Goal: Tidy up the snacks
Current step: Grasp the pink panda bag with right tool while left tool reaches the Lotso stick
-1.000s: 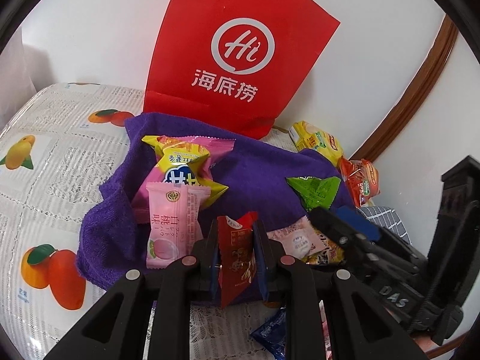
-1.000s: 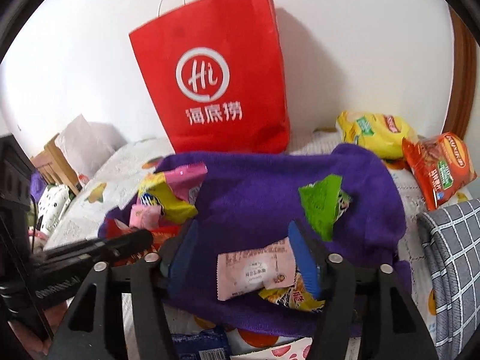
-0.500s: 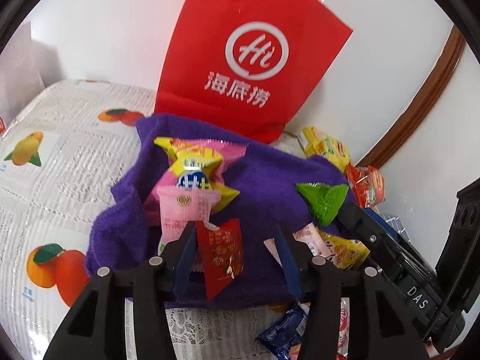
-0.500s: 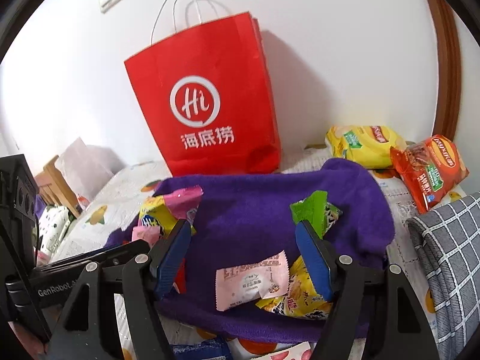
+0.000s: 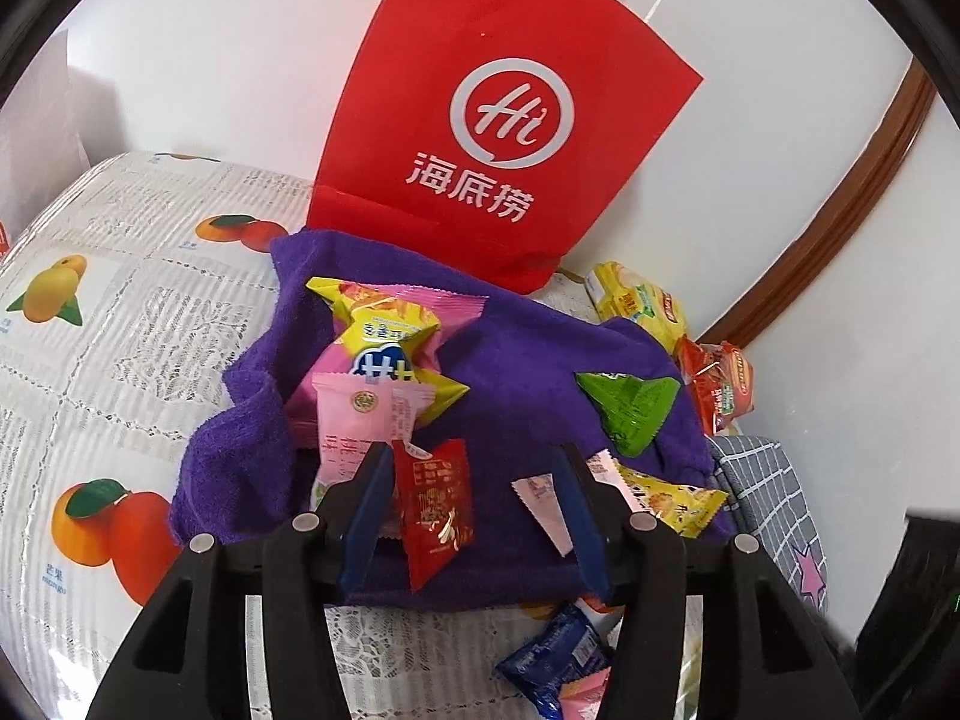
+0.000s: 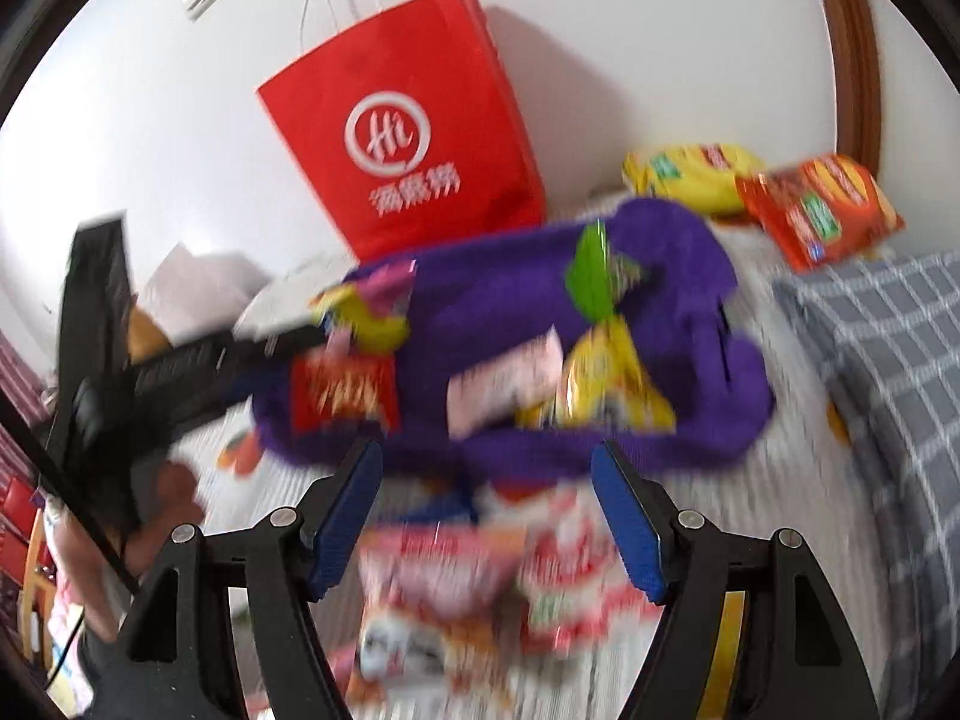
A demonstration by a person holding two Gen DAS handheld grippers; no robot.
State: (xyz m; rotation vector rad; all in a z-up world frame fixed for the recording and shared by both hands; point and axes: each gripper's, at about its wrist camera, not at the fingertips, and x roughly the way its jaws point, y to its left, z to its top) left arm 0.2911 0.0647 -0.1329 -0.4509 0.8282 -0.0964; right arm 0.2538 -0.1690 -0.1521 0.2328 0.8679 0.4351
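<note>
Both tongs spread above towel

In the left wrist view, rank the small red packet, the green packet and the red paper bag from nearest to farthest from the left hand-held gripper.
1. Small red packet: between the open fingers of the left hand-held gripper, on the purple towel.
2. Green packet: farther back, to the right.
3. Red paper bag: behind the towel, by the wall.

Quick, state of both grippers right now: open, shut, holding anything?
Left gripper: open, holding nothing; the red snack packet lies on the purple towel between its fingers.
Right gripper: open, empty, over blurred packets.
</note>
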